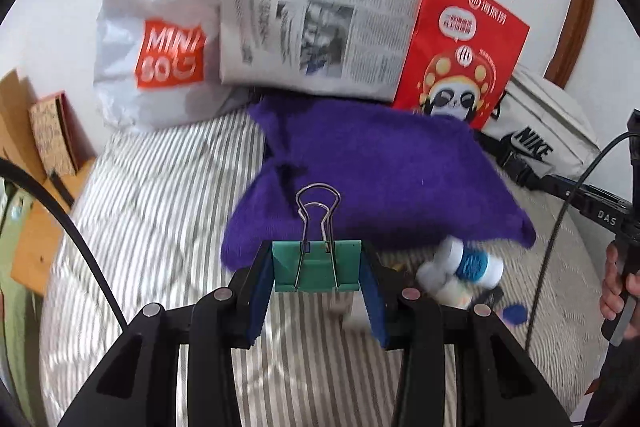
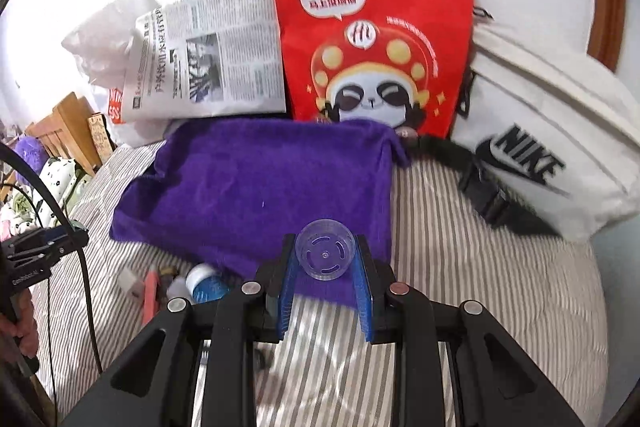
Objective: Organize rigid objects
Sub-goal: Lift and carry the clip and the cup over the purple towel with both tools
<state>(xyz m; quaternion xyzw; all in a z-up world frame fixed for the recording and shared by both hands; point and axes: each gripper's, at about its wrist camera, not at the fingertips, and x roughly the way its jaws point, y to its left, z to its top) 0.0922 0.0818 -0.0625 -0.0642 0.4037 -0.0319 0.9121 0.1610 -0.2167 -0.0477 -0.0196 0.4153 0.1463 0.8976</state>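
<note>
The left gripper (image 1: pixel 318 267) pinched a green binder clip (image 1: pixel 316 265) by its sides, clear of the striped bed (image 1: pixel 152 195); the right gripper (image 2: pixel 326 257) squeezed a clear plastic cap (image 2: pixel 326 249) above the purple towel (image 2: pixel 256 183), probably both lifted for sorting

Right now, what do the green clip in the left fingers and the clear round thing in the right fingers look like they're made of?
Green binder clip: painted sheet metal, by its folded edges, with shiny bare wire handles. Clear round cup-like piece: probably moulded transparent plastic, since the purple towel shows through it; glass can't be ruled out.
</note>
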